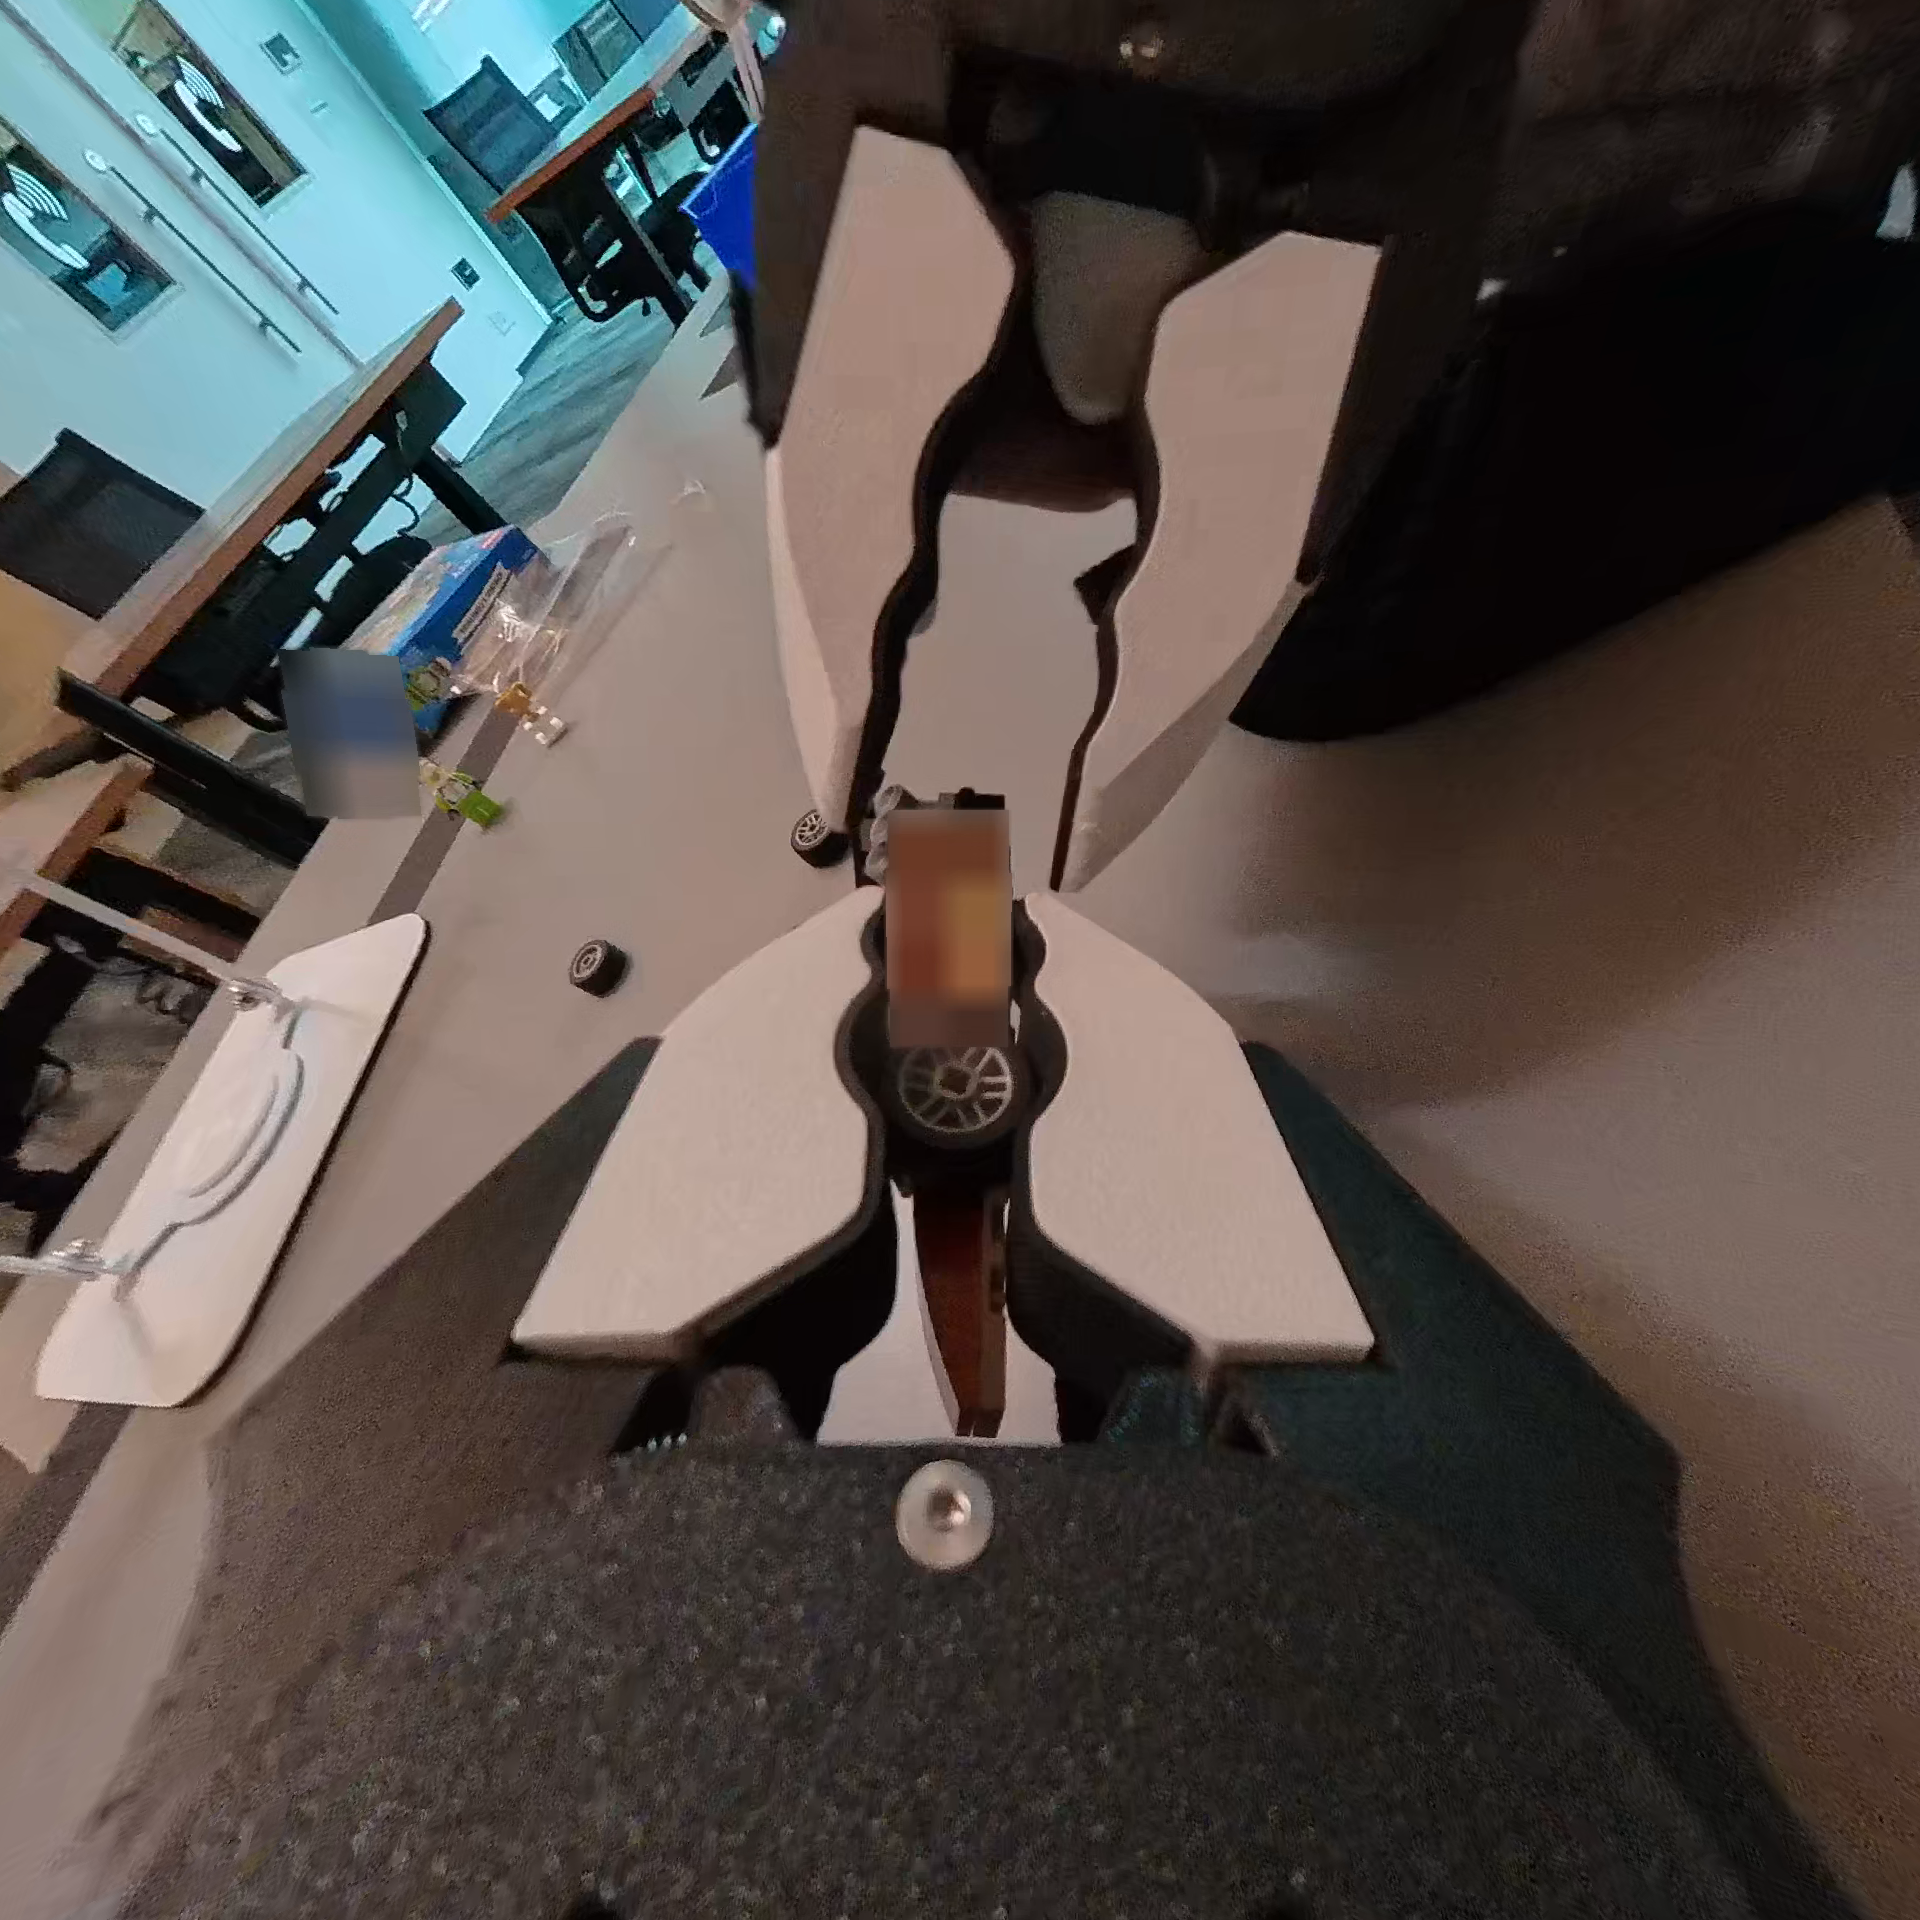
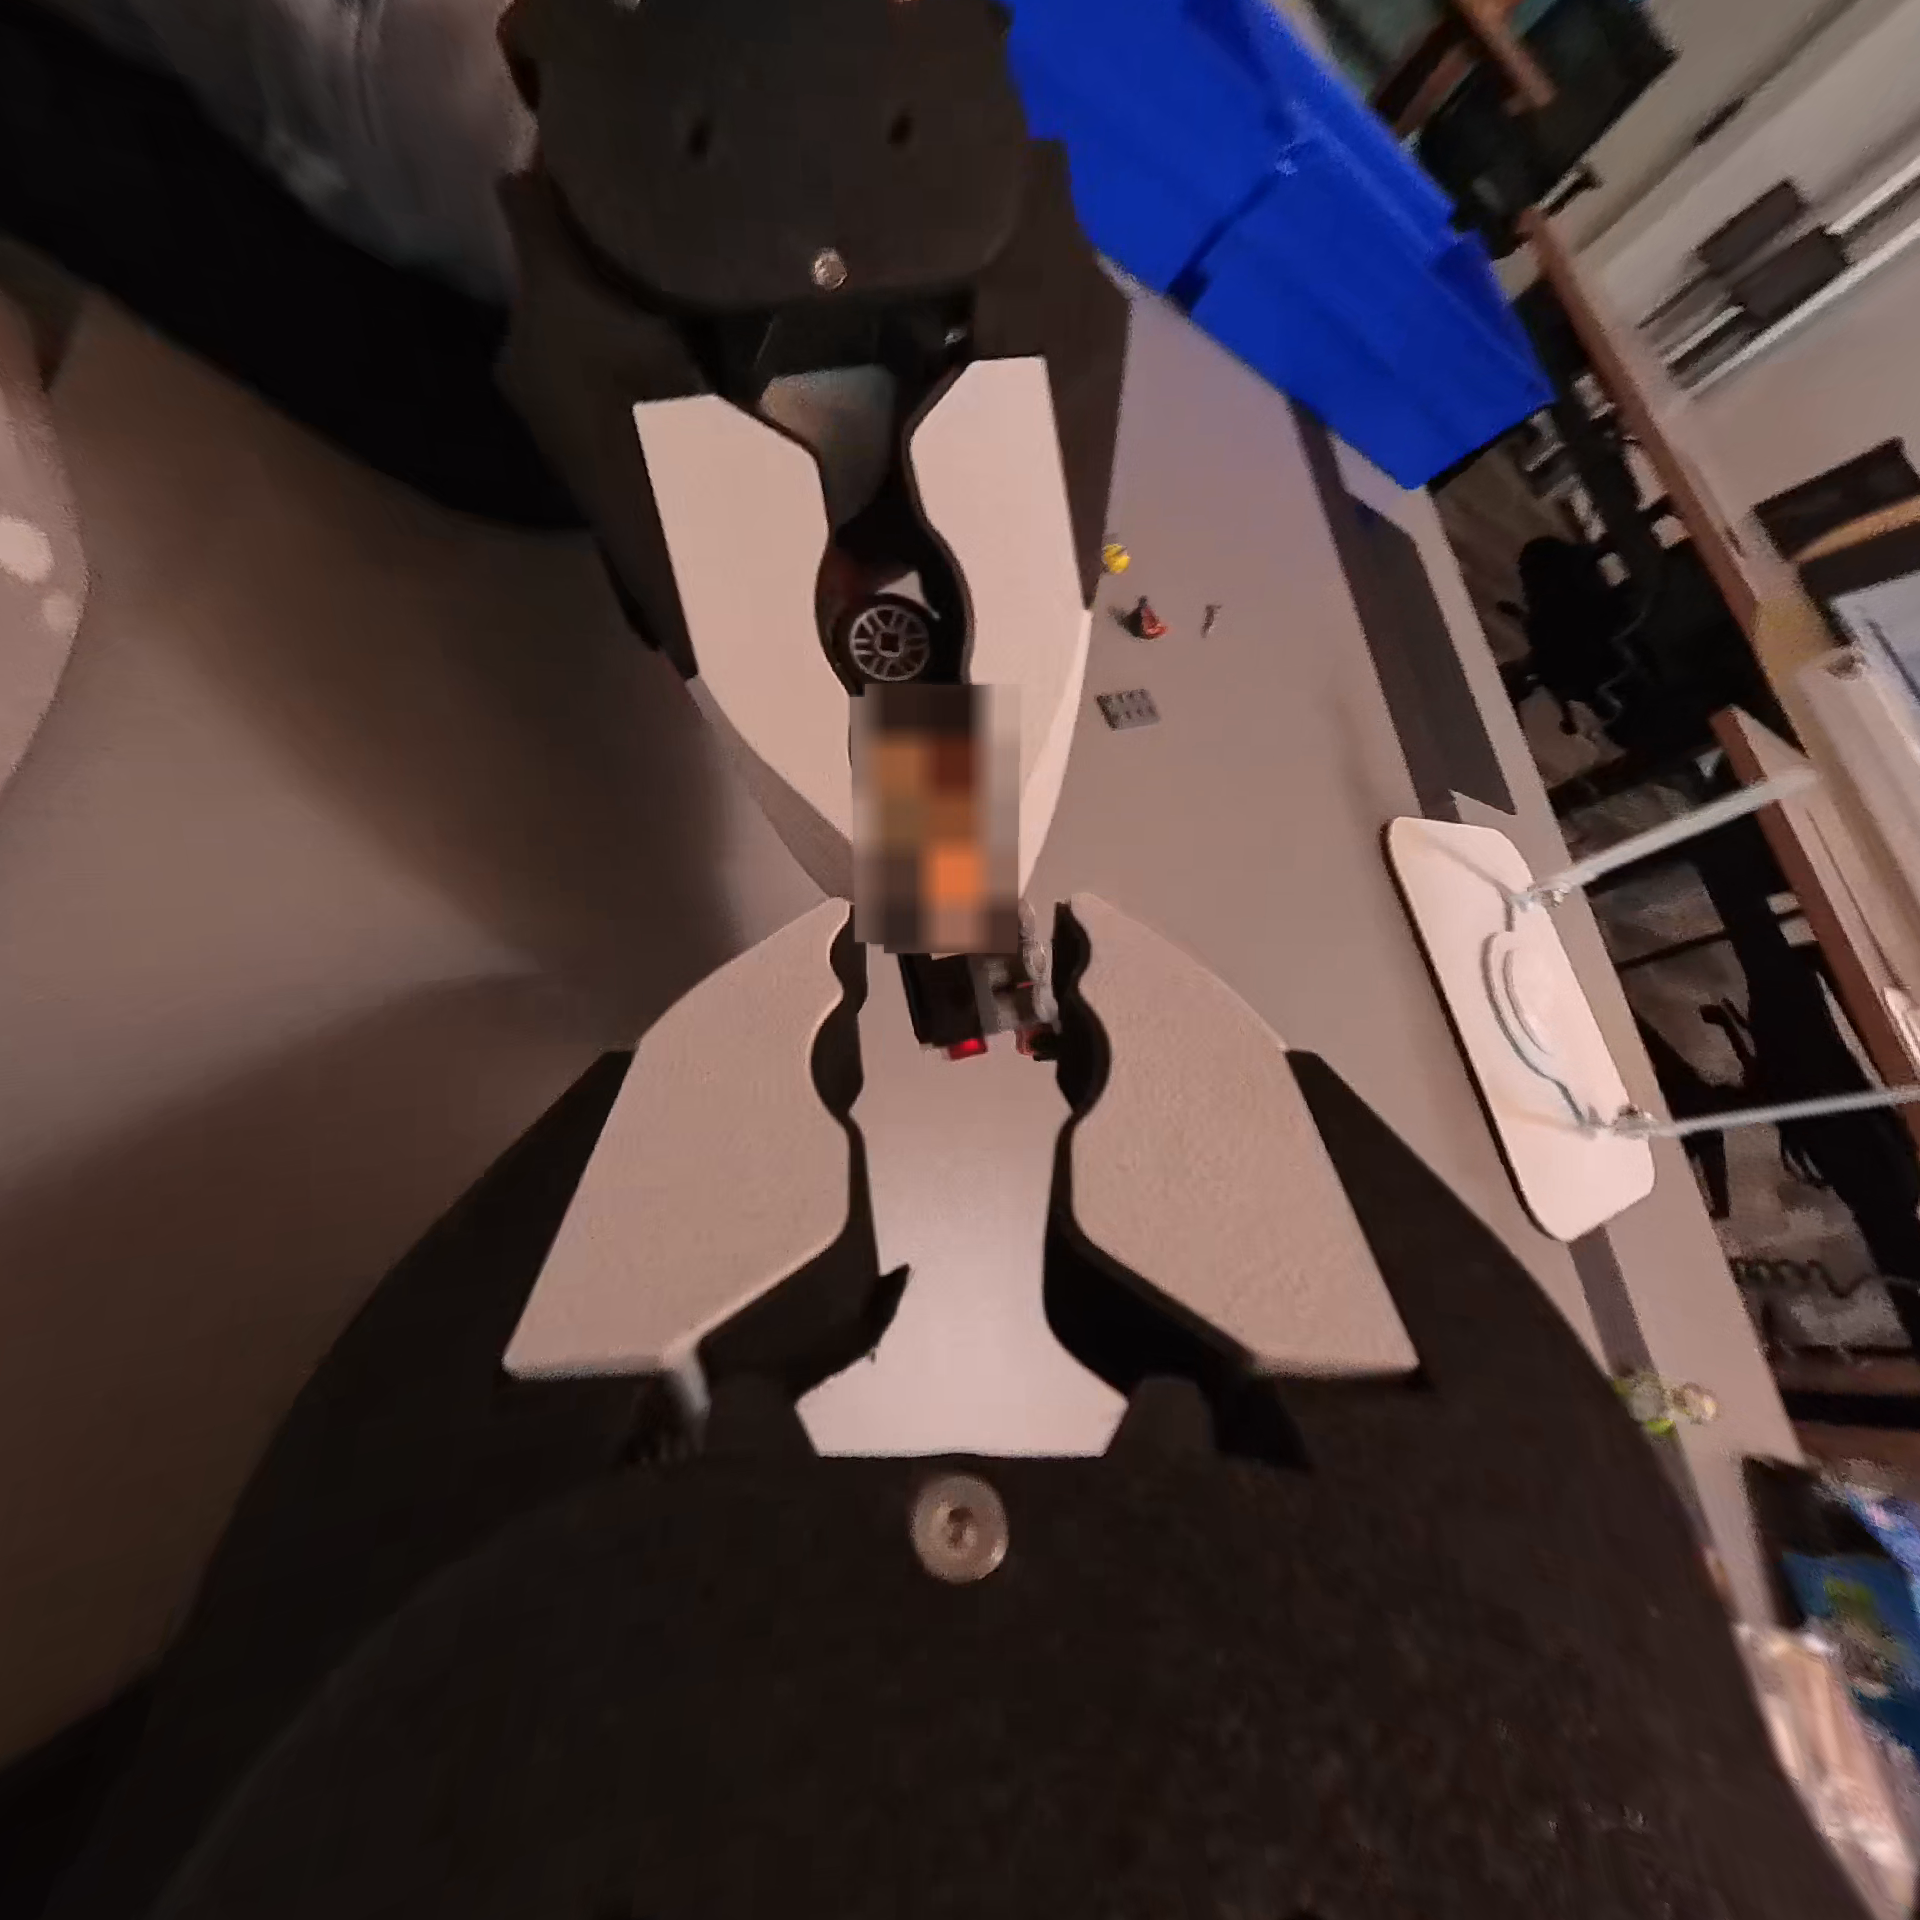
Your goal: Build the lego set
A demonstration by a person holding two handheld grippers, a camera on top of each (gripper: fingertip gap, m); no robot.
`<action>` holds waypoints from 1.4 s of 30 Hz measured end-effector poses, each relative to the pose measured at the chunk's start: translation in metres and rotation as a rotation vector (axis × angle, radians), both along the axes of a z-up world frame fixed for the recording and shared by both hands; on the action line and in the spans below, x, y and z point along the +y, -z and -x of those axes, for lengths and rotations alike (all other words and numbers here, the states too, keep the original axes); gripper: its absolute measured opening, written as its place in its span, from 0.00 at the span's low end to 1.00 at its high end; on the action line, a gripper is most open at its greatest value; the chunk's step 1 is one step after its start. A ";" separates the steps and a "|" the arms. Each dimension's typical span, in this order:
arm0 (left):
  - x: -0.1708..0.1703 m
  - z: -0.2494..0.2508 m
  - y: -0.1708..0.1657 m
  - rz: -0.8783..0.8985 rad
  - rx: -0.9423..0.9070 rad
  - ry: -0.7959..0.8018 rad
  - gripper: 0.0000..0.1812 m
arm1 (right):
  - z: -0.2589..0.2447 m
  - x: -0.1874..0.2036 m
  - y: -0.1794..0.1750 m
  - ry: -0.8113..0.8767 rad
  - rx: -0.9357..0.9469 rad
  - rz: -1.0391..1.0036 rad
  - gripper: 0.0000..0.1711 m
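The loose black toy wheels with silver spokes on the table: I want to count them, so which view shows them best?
The left wrist view: one black wheel lies in the open and another peeks out beside the far hand-held gripper's finger. The right wrist view shows no loose wheels, only small parts.

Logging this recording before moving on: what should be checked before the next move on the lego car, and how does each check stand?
1. Left hand-held gripper clamped on lego car: ok.
2. Right hand-held gripper straddles the car's rear end: ok.
3. Right jaws gripping the car: not ok, gap on one side.
4. Two loose wheels lying free on the table: ok.
5. Empty axles on the car: cannot tell, mostly hidden.
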State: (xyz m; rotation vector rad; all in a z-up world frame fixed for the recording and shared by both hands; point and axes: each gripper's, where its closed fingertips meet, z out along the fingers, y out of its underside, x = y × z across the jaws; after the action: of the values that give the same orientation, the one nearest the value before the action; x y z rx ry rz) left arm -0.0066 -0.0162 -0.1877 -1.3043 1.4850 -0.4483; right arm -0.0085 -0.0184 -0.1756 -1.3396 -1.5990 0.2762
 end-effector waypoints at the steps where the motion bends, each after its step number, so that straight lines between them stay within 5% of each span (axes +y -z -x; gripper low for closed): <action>1: -0.001 0.000 0.001 -0.023 0.014 -0.001 0.11 | 0.001 0.000 0.003 -0.019 -0.047 -0.008 0.20; 16: -0.003 0.001 0.004 -0.183 0.098 -0.002 0.10 | 0.008 0.008 0.017 -0.097 -0.344 -0.234 0.17; 26: -0.004 0.000 -0.001 -0.267 0.104 -0.004 0.10 | -0.011 0.016 0.022 -0.026 -0.297 -0.019 0.30; 31: -0.007 -0.002 0.002 -0.248 0.108 0.006 0.10 | -0.005 0.016 0.029 -0.023 -0.294 -0.067 0.20; 42: -0.008 -0.003 -0.002 -0.197 0.058 0.019 0.14 | -0.005 0.009 0.029 -0.118 -0.237 -0.037 0.19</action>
State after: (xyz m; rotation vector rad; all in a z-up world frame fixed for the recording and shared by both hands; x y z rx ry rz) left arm -0.0040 -0.0239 -0.1857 -1.1570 1.5491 -0.2710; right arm -0.0031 -0.0095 -0.2046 -1.2890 -1.8757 0.1618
